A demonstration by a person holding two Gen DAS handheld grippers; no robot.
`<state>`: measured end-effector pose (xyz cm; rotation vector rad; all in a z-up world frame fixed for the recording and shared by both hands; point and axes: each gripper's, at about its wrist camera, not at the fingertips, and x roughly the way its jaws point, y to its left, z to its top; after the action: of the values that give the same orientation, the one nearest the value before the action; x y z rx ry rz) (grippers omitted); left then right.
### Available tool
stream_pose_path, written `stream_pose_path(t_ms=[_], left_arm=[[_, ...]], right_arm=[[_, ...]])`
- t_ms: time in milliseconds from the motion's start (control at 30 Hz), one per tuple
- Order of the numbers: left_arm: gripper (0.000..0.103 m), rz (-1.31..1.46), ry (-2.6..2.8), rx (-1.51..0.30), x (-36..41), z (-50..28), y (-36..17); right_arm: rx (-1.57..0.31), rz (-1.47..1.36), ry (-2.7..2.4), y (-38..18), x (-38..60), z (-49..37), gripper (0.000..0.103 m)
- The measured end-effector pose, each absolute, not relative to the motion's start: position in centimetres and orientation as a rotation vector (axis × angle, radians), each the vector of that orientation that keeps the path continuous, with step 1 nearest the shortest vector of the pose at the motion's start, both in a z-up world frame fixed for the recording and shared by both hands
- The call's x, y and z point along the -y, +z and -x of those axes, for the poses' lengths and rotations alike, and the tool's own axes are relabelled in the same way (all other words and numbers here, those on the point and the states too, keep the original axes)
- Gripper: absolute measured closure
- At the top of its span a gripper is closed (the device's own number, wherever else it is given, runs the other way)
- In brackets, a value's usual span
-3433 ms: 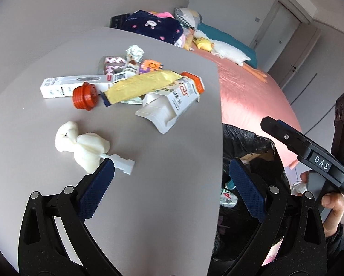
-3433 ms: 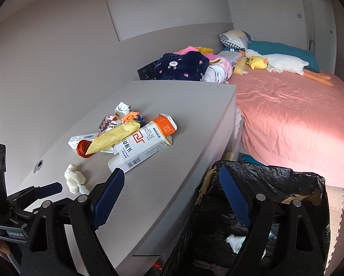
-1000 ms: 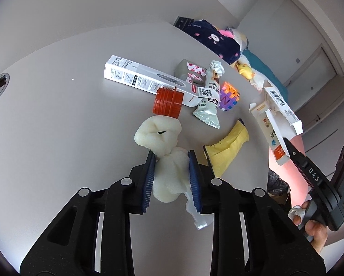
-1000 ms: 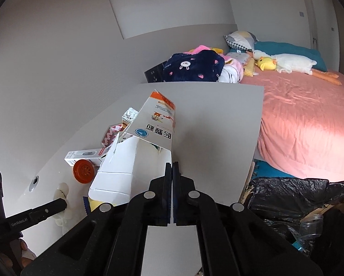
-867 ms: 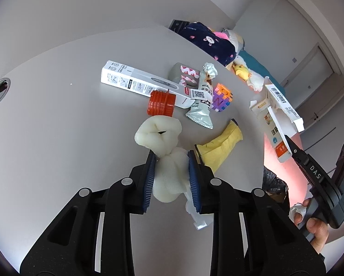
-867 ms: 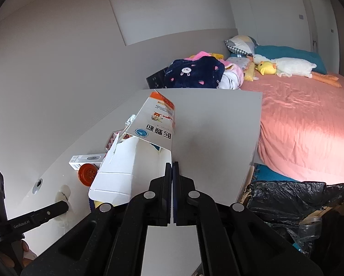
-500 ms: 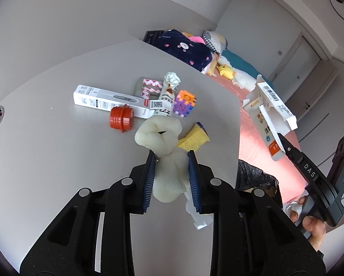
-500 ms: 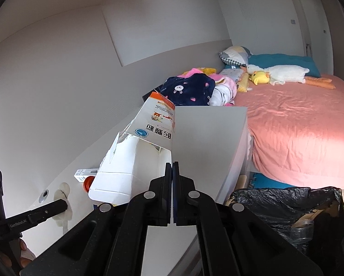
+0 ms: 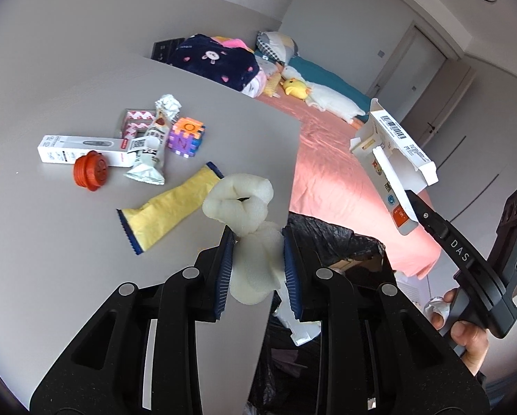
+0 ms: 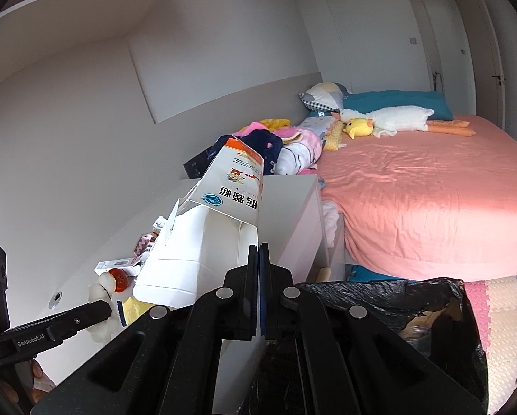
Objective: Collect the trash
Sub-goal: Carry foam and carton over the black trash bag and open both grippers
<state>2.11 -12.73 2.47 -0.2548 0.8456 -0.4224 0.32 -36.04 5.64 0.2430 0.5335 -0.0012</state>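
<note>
On the grey table, from left, lie a white box, a red cap, a silver wrapper, a purple cube and a yellow wrapper. The left gripper is closed narrowly on a white foam piece, held above the table edge beside the black trash bag. The right gripper is fully closed, pinching the flap of an open carton above the bag.
</note>
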Motion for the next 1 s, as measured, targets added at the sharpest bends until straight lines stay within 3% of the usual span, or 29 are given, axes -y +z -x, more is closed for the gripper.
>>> stream_pose_path(t_ms=[767, 833, 867, 900, 933, 1000], left_arm=[[0.075, 0.133, -0.662, -0.969, 24.0, -0.7, 0.2], [0.067, 0.134, -0.696, -0.994, 24.6, -0.8, -0.3], [0.046, 0.123, -0.712, -1.018, 25.0, -1.0, -0.6], [0.03, 0.101, -0.708, -1.036, 25.4, -1.0, -0.9], [0.004, 0.08, -0.687, -1.031, 25.5, -0.9, -1.1], [0.006, 0.034, -0.643, -0.985, 25.6, -0.5, -1.1]], right_arm=[[-0.61, -0.278, -0.14, 5.0, 43.5, 4.5, 0.102], [-0.659, -0.29, -0.147, 4.4, 43.9, 4.3, 0.102], [-0.682, -0.31, -0.152, 4.0, 44.2, 4.2, 0.101], [-0.692, -0.33, -0.159, 3.8, 44.6, 4.3, 0.089], [-0.695, -0.348, -0.181, 3.6, 45.0, 4.5, 0.051], [-0.677, -0.351, -0.253, 3.6, 45.3, 5.0, 0.015]])
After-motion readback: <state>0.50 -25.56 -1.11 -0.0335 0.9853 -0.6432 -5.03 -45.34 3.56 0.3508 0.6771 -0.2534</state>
